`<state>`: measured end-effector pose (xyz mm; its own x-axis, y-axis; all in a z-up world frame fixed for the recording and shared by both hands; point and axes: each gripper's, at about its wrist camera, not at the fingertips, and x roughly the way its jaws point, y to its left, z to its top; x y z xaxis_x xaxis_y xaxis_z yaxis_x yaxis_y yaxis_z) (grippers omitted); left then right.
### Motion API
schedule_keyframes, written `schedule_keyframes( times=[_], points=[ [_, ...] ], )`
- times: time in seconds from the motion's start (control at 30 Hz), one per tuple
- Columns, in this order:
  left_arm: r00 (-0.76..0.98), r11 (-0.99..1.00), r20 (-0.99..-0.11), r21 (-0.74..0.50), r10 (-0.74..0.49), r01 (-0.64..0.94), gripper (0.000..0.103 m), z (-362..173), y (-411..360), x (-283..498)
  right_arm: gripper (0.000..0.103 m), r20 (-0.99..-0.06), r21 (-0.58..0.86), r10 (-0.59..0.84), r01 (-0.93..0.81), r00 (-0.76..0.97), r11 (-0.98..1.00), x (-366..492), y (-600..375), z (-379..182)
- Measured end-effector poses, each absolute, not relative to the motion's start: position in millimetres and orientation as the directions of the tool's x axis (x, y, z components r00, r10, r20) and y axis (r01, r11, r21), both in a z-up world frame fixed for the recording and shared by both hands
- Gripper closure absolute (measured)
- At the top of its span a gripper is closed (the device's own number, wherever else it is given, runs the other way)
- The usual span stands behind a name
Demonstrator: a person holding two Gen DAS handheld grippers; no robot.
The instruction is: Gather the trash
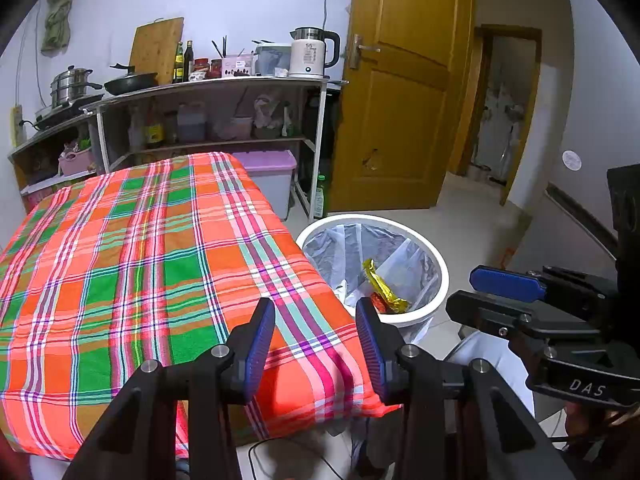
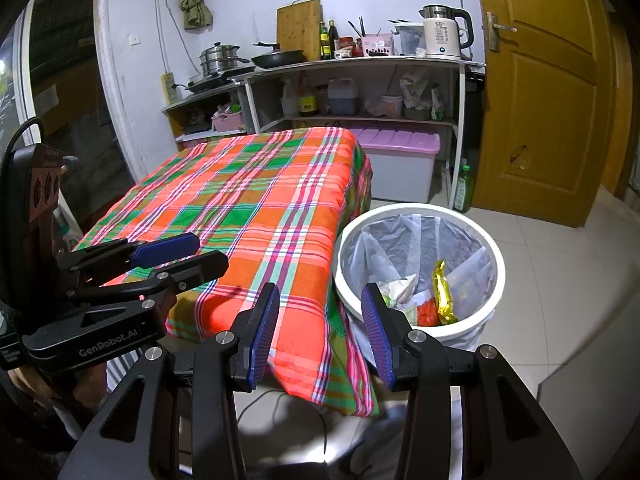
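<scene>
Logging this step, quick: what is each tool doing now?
Left tool: open, holding nothing.
Right tool: open, holding nothing.

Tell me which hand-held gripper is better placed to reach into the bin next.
Right, probably. The right hand-held gripper sits open nearer the white bin; the left hand-held gripper, also open, hangs over the plaid tablecloth.

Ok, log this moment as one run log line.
left gripper: open, empty | right gripper: open, empty | wrappers: in bin | tablecloth: no trash visible
</scene>
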<state>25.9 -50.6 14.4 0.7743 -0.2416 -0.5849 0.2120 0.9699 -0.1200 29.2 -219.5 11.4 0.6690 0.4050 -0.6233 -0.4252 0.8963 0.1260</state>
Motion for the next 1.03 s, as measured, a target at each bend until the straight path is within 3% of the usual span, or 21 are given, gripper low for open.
schedule_keyframes(
  times=[1.03],
  points=[
    [0.758, 0.972, -0.61, -0.112, -0.231, 0.206, 0.061, 5.6, -50.5, 32.0, 0.059, -0.625, 0.131, 0.403, -0.419, 0.669, 0.898, 32.0, -221.5, 6.2]
  ],
)
